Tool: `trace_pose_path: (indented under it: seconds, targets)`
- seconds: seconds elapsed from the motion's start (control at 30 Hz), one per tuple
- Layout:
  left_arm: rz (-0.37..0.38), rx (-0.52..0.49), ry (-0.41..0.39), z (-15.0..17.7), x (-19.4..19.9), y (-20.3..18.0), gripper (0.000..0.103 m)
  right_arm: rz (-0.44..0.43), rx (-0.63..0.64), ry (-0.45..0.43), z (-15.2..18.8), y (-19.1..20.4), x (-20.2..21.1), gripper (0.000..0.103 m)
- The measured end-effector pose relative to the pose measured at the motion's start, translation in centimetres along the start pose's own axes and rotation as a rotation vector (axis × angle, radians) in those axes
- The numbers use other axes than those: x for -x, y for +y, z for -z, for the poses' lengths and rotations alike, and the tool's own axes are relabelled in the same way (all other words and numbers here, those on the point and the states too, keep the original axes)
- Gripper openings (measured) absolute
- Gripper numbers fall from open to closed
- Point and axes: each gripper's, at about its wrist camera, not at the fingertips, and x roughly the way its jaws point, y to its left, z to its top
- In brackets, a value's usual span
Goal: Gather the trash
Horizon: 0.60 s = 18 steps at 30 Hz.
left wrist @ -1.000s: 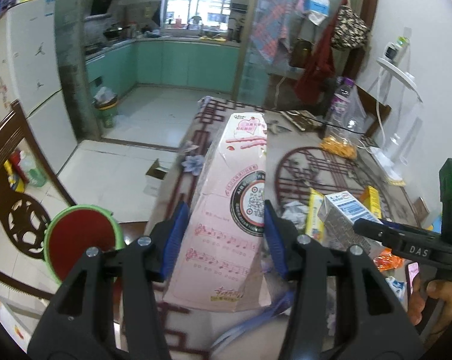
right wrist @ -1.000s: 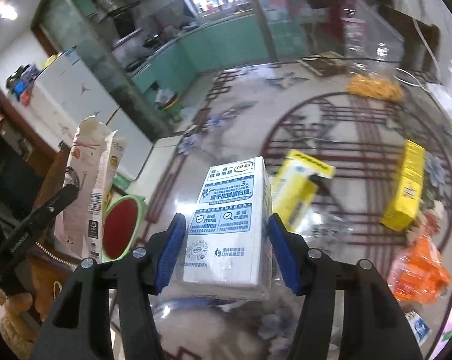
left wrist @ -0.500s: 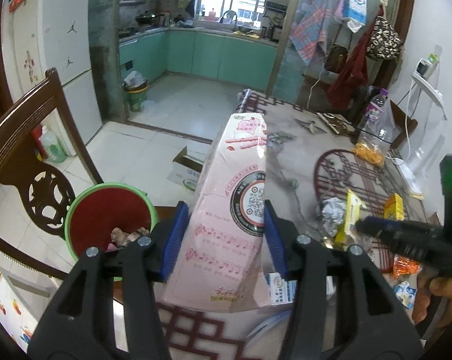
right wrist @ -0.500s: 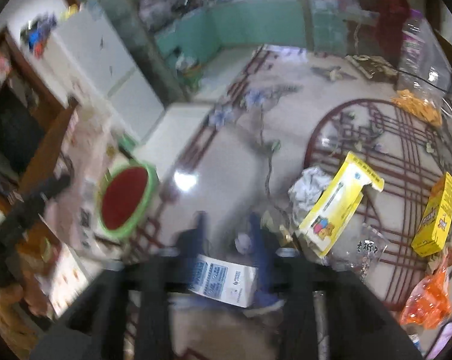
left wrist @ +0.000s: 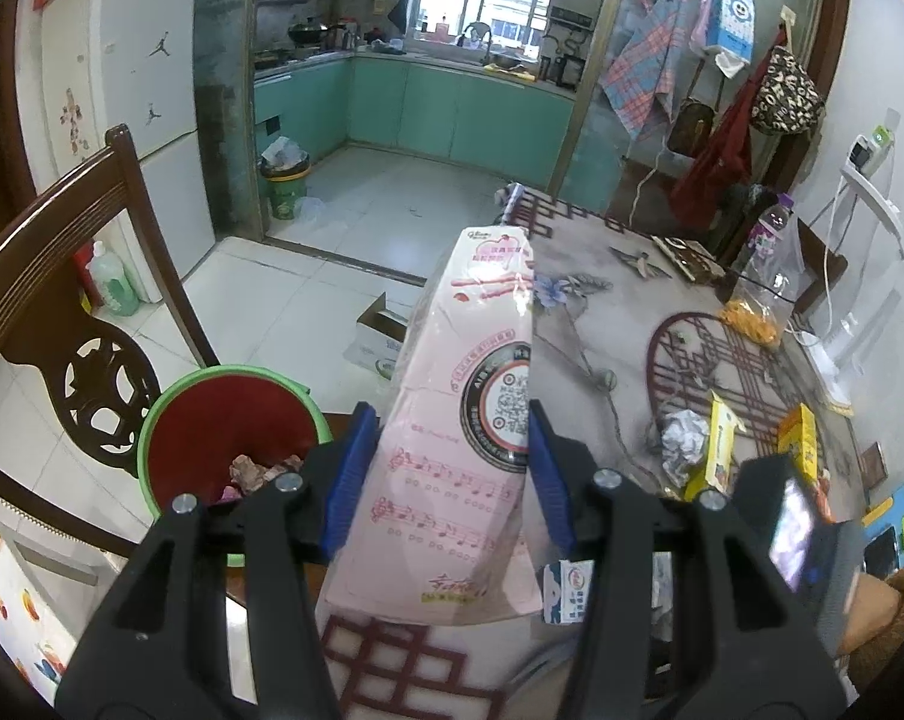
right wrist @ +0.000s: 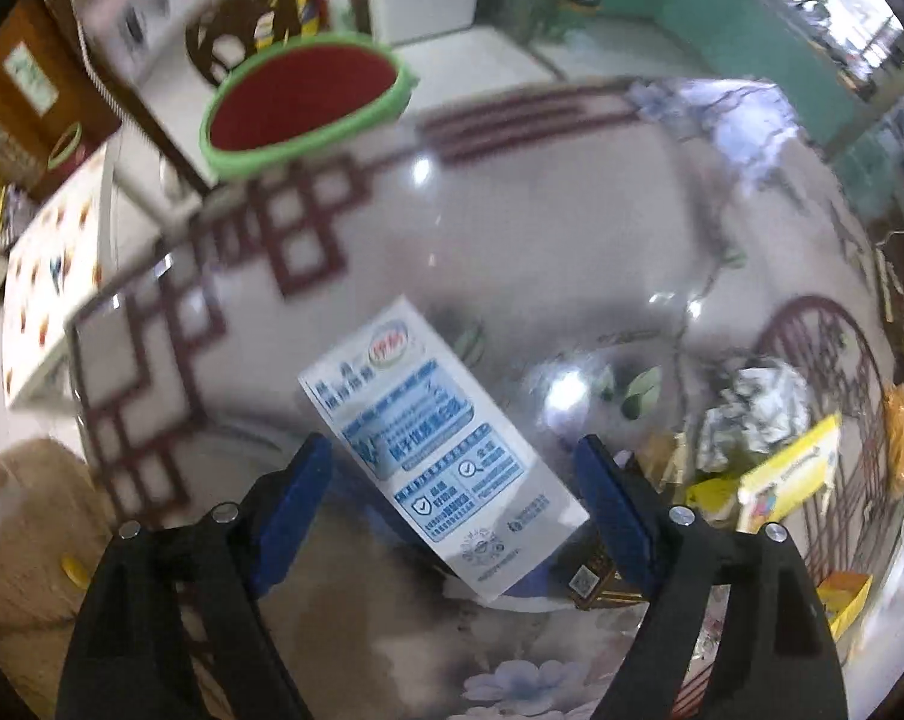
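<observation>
My left gripper (left wrist: 446, 468) is clenched on the pink carton (left wrist: 470, 438). At nine o'clock, the green-rimmed bin (left wrist: 170, 420) holds some scraps (left wrist: 257, 471). My right gripper (right wrist: 452, 492) is released around the blue-and-white carton (right wrist: 434, 444) lying on the table (right wrist: 512, 210).

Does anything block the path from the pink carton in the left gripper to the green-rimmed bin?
Nothing visible does. The left gripper holds the pink carton upright above the table edge; the green-rimmed bin sits open just to its left, trash at its bottom.

The pink carton (left wrist: 470, 456) hides part of the surface (left wrist: 602, 324), and the right wrist view is blurry.
</observation>
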Motion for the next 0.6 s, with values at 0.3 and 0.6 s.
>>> trace_pose_path:
  seconds: [0.3,0.6]
  targets:
    - [-0.03,0.03,0.011,-0.4,-0.9,1.3,0.048,-0.137,-0.132,0.012,0.2,-2.3,-2.3,0.056]
    - [-0.035,0.043,0.011,-1.0,-1.7,2.5,0.048,-0.343,-0.425,-0.176,-1.2,-6.7,1.6,0.051]
